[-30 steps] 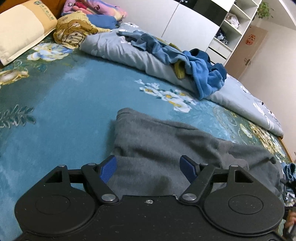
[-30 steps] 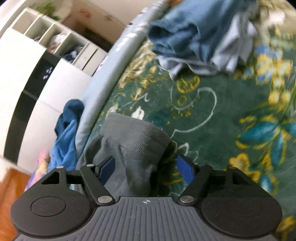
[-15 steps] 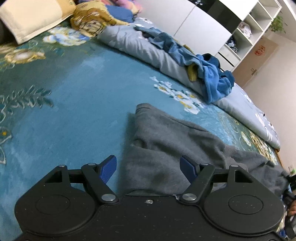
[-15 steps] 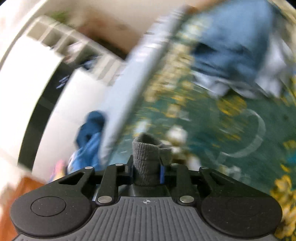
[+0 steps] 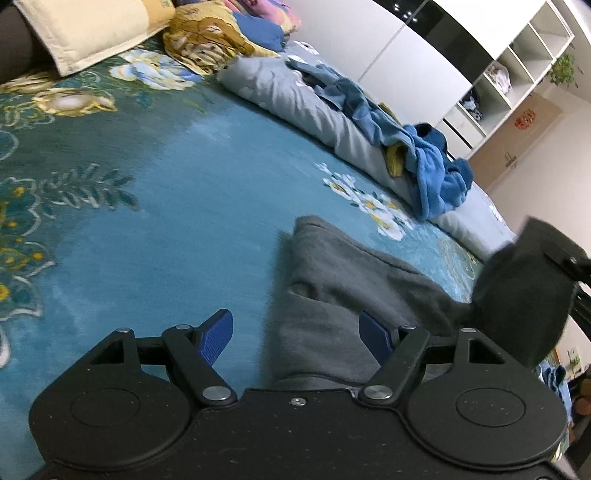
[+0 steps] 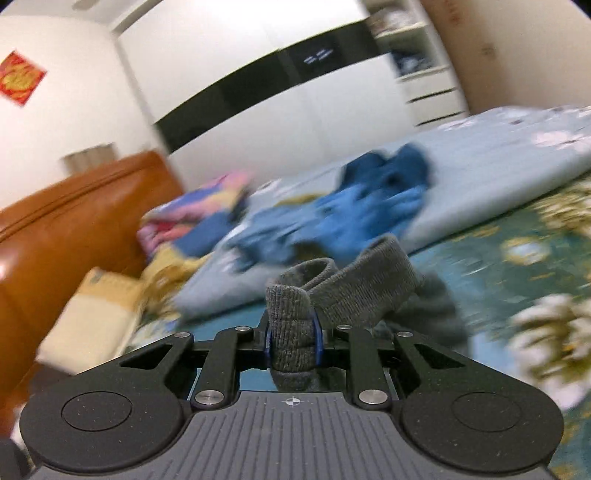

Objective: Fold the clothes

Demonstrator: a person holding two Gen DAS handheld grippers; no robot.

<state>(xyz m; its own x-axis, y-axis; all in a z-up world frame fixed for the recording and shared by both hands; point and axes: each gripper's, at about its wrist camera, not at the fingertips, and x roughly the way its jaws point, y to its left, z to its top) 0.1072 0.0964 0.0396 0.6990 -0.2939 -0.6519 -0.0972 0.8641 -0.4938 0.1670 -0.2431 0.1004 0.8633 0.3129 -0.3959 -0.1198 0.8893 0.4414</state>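
Right wrist view: our right gripper, open 1 second ago, is now clenched on the ribbed cuff of the grey garment and lifted off the bedspread; our left gripper gapes over its other end; a fold looks underway.

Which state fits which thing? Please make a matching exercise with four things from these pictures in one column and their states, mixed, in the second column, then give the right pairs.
Things:
1. left gripper
2. right gripper
3. blue clothes
4. pillow

States:
A. shut on the grey garment's ribbed edge
B. heaped on the folded grey quilt
C. open, fingers either side of the grey garment
D. cream, lying at the head of the bed

Right pairs: 1-C, 2-A, 3-B, 4-D
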